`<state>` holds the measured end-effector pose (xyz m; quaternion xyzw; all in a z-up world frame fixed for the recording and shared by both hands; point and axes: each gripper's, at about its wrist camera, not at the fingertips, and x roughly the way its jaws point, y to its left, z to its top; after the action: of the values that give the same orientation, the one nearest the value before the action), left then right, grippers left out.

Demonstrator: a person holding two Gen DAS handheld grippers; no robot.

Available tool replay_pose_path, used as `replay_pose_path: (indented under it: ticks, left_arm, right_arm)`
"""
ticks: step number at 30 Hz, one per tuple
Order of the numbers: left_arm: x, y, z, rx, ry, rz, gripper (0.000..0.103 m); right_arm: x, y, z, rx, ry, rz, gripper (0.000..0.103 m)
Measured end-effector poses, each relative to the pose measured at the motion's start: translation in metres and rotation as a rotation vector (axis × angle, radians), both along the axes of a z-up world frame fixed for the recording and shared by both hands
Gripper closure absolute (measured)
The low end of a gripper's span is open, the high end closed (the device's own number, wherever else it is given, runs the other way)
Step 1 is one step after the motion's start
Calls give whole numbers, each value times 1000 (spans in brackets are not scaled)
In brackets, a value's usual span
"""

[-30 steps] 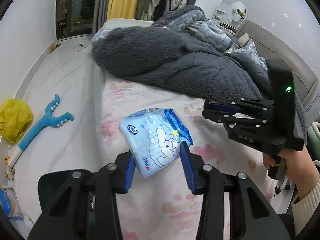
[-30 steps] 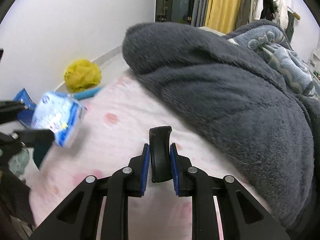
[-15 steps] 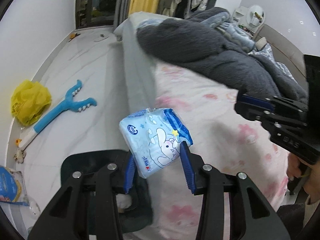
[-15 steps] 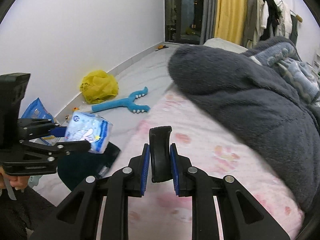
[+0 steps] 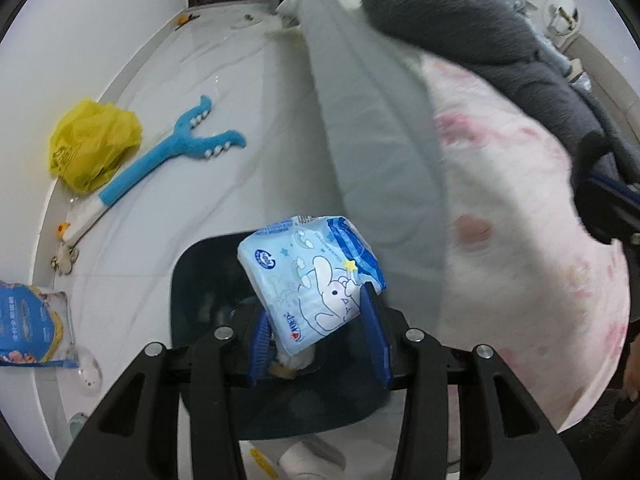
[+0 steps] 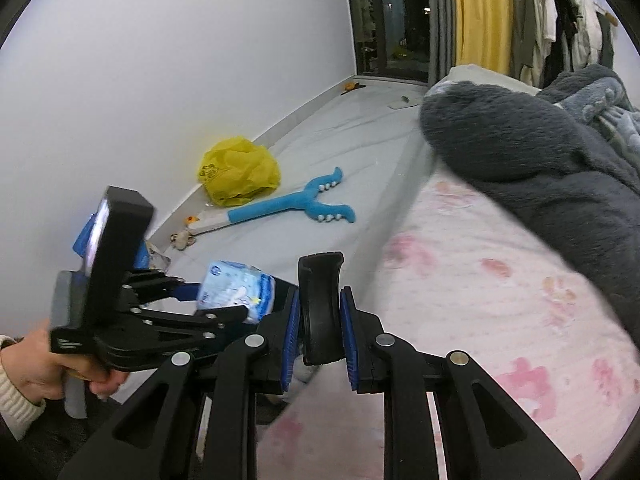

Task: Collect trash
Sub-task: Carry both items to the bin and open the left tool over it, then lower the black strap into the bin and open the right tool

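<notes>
My left gripper [image 5: 316, 332] is shut on a light blue tissue pack [image 5: 312, 280] with a cartoon rabbit and holds it directly above a dark bin [image 5: 192, 280] on the floor beside the bed. Some scraps lie inside the bin. In the right wrist view the same pack [image 6: 236, 294] shows at the left, in the left gripper [image 6: 212, 304]. My right gripper [image 6: 320, 320] is shut on a black curved plastic piece [image 6: 322, 304] near the bed's edge.
A bed with a pink patterned sheet [image 5: 520, 216] and a dark grey fleece blanket [image 6: 540, 160] fills the right. On the floor lie a yellow plastic bag [image 5: 92, 148], a blue toy grabber [image 5: 168, 156] and a blue snack bag [image 5: 28, 324] by the wall.
My left gripper has carried the tissue pack off the bed, leftward and down, to above the bin. My right gripper has followed toward the bed's edge, still holding the black piece.
</notes>
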<state>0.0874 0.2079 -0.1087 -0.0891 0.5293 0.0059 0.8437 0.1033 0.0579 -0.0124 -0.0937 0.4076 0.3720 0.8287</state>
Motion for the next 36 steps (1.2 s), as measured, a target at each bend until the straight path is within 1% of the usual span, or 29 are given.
replay_pose_path:
  ticks: [6, 8, 10, 13, 18, 20, 22, 25, 29, 30, 32, 33, 36]
  left_arm:
    - [-7, 24, -28, 9, 105, 25, 54]
    - [-10, 31, -35, 11, 125, 32, 49]
    - [-14, 39, -39, 7, 136, 35, 36]
    - [-21, 47, -36, -4, 122, 48, 30]
    - [-32, 59, -17, -19, 34, 69, 23]
    - [-35, 61, -9, -11, -5, 70, 21]
    - [-40, 63, 0, 4, -50, 74, 16]
    - [-47, 67, 14, 12, -113, 78, 13]
    - [-54, 74, 31, 18, -185, 90, 12]
    - [-57, 74, 37, 19, -209, 93, 11]
    - [-63, 75, 51, 29, -259, 96, 10]
    - [-66, 75, 57, 42, -283, 99, 10]
    - [-74, 72, 76, 65, -348, 94, 8]
  right_arm:
    - [-1, 30, -11, -17, 28, 34, 83]
    - [-4, 39, -17, -21, 42, 40, 83]
    - [-7, 48, -23, -40, 50, 48, 83]
    - [-9, 59, -35, -74, 68, 60, 83]
    - [-9, 75, -56, -105, 120, 61, 82]
    - [-9, 83, -66, -121, 144, 67, 82]
    - [-10, 88, -72, -141, 152, 74, 82]
    - [-13, 99, -82, -174, 152, 82, 81]
    - [-17, 109, -94, -208, 163, 87, 81]
    - [-18, 110, -96, -213, 165, 89, 80]
    - [-20, 112, -99, -223, 166, 91, 66]
    - [-22, 111, -99, -224, 162, 87, 57]
    - [-27, 106, -95, -224, 145, 79, 56]
